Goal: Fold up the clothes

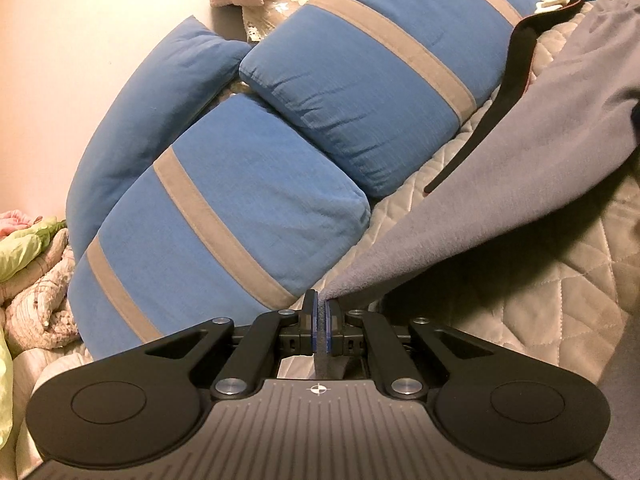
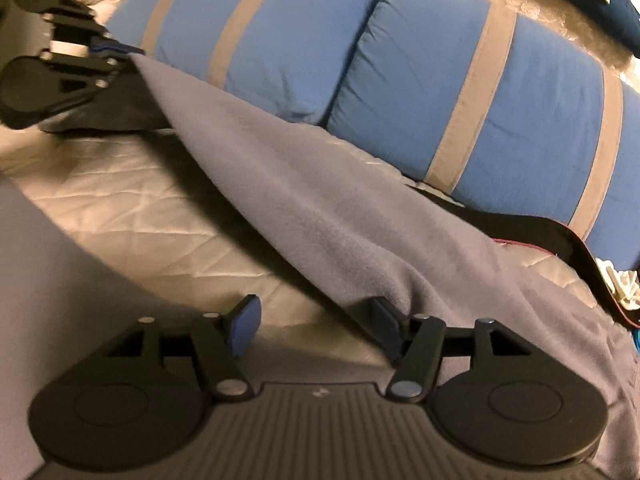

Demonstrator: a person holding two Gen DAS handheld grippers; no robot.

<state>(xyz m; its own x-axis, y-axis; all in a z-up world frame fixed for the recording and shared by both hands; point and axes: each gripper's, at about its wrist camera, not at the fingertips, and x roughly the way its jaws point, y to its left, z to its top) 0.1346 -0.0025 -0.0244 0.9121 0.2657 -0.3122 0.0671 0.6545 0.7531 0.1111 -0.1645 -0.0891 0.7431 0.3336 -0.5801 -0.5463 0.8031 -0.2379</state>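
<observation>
— Right gripper (image 2: 316, 326) sits closest, jaws wide and nothing between them; the grey garment (image 2: 320, 208) drapes just past its right finger.

— And the other one?

— Left gripper (image 1: 321, 320) is clamped tight on a corner of that cloth, lifting it off the quilted bedspread (image 2: 132, 208).

— How would it handle, you reckon?

— Looks like fleece: soft, light, floppy, not slippery. I'd pinch the loose edge right by the open fingers.

— Which way does it run?

— Long axis goes from the pinched corner, stretched taut, slanting down towards the right gripper, with the blue striped pillows (image 2: 460, 92) beyond it.
</observation>
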